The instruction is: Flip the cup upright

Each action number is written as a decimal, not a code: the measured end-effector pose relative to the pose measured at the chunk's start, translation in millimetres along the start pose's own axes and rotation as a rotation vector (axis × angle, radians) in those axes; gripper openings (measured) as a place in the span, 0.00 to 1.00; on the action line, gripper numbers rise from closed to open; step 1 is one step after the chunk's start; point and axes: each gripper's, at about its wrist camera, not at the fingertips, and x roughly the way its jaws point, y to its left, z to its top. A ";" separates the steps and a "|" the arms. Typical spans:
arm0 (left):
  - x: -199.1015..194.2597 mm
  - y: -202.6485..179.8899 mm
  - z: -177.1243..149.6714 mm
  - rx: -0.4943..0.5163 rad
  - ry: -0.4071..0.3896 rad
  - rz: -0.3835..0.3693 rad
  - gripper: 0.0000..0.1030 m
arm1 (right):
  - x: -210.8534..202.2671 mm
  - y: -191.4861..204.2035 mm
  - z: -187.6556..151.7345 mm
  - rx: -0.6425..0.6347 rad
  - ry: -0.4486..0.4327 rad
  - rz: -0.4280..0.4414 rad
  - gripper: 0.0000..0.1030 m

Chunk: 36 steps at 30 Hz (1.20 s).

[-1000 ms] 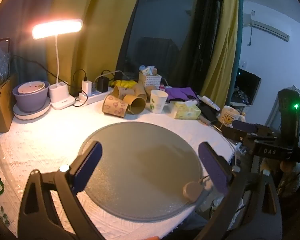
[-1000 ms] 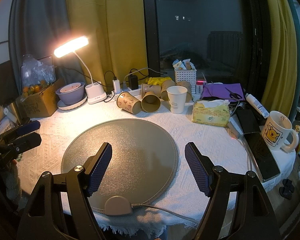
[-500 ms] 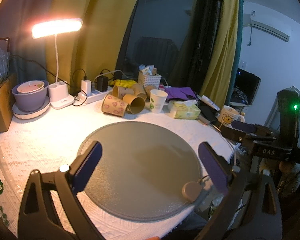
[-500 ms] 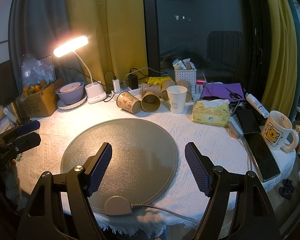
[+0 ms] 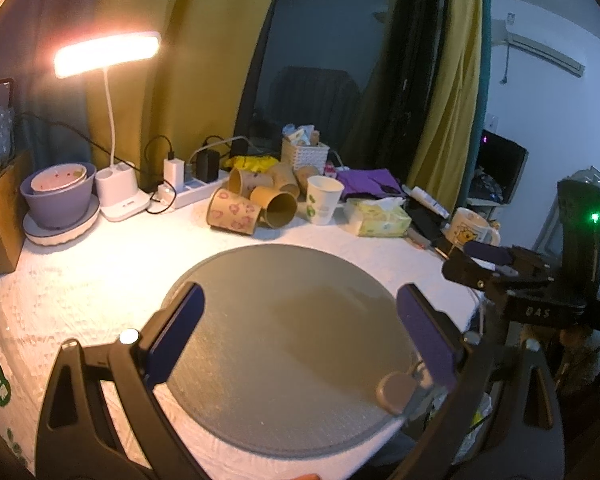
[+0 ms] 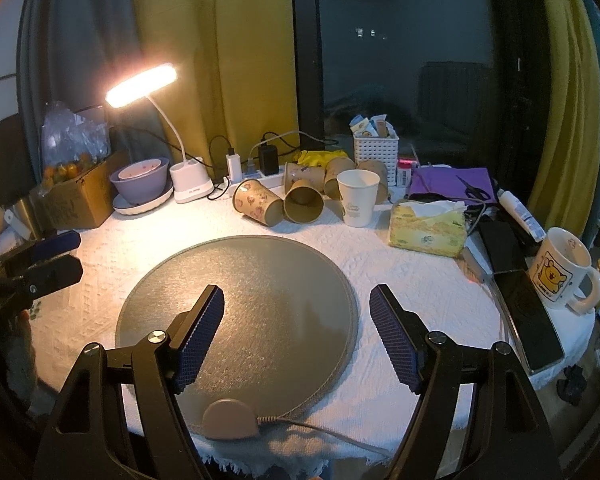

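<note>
A: What is taking up the most room?
B: The bench (image 6: 420,280), which is wearing a white cloth, and on it a round grey mat (image 6: 260,280) is lying near the front edge.

A: And the claws?
B: The left claw (image 5: 300,336) is hovering over the mat with its pads spread wide and nothing between them. The right claw (image 6: 296,336) is doing the same, wide apart and holding nothing. Each is showing at the edge of the other's view, off to the side of the bench.

A: Where is the cup sitting?
B: The patterned paper cup (image 6: 258,208) is lying on its side behind the mat, mouth facing the front right, touching a plain brown cup (image 6: 303,202) that is also lying down. More brown cups are lying behind those. A white paper cup (image 6: 357,197) is standing upright just beside them. All are well apart from both claws.

A: Anything else?
B: A lit desk lamp (image 6: 142,85) is shining at the back left, a tissue pack (image 6: 428,228) is lying right of the cups, and a bear mug (image 6: 558,272) is standing near the right edge.
</note>
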 end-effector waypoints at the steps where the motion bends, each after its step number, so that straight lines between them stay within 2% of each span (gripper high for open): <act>1: 4.4 2.3 2.0 -0.006 0.009 0.002 0.95 | 3.1 -0.6 1.1 -0.003 0.003 0.002 0.76; 13: 84.0 32.6 27.8 -0.049 0.132 0.047 0.95 | 67.4 -17.0 26.0 -0.025 0.055 0.000 0.76; 17: 114.7 37.1 35.8 -0.110 0.172 0.012 0.95 | 93.9 -26.1 34.9 -0.021 0.077 -0.001 0.76; 25: 180.9 50.7 52.4 -0.165 0.244 0.040 0.95 | 146.0 -47.8 53.2 0.000 0.118 0.027 0.76; 30: 216.4 70.5 59.5 -0.272 0.281 0.060 0.95 | 180.2 -55.2 66.8 -0.005 0.143 0.041 0.76; 36: 243.2 89.3 77.9 -0.391 0.247 0.101 0.95 | 208.5 -57.4 84.7 -0.022 0.142 0.072 0.76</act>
